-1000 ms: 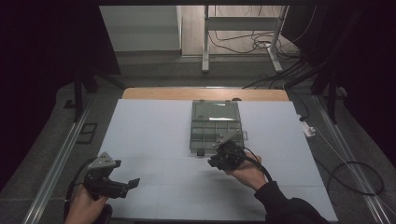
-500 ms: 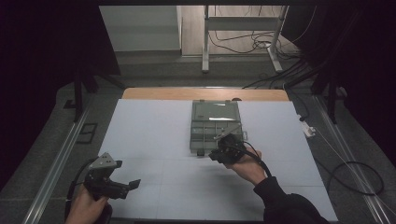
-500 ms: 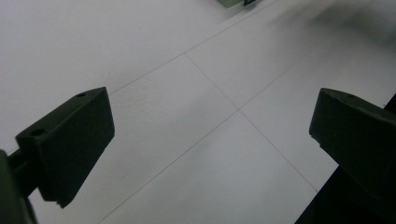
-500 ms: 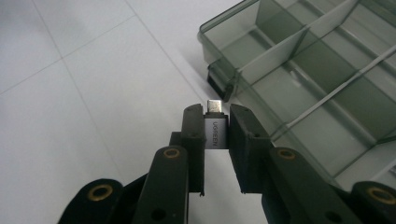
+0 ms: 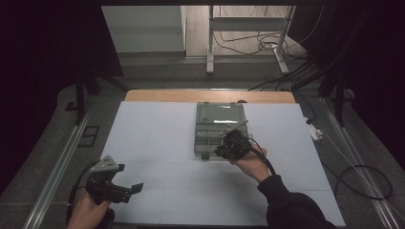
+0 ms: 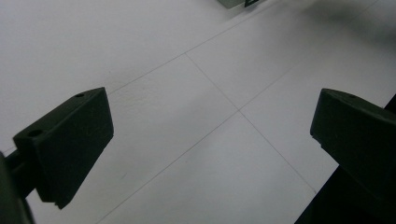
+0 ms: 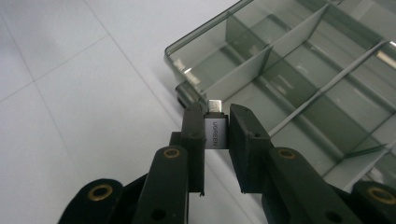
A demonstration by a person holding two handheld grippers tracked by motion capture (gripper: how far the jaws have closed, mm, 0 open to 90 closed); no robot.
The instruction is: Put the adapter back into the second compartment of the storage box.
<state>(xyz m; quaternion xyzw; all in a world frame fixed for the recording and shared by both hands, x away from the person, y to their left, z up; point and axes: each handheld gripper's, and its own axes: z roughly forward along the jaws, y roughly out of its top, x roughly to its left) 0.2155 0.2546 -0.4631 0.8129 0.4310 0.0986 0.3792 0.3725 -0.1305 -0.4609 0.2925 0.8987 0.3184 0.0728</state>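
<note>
A clear compartment box lies open in the middle of the white table, its lid folded back. My right gripper is shut on a small grey adapter with a metal plug at its tip. It hovers at the box's near edge, over a front compartment. My left gripper stands open near the table's front left corner, nothing between its jaws, only bare table under it.
The white table top has a wooden strip along its far edge. Metal rails run down both sides. A small white item and cables lie off the right edge.
My right gripper, with the adapter in it, has drifted a little toward the box's near edge. The left gripper has stayed in place.
</note>
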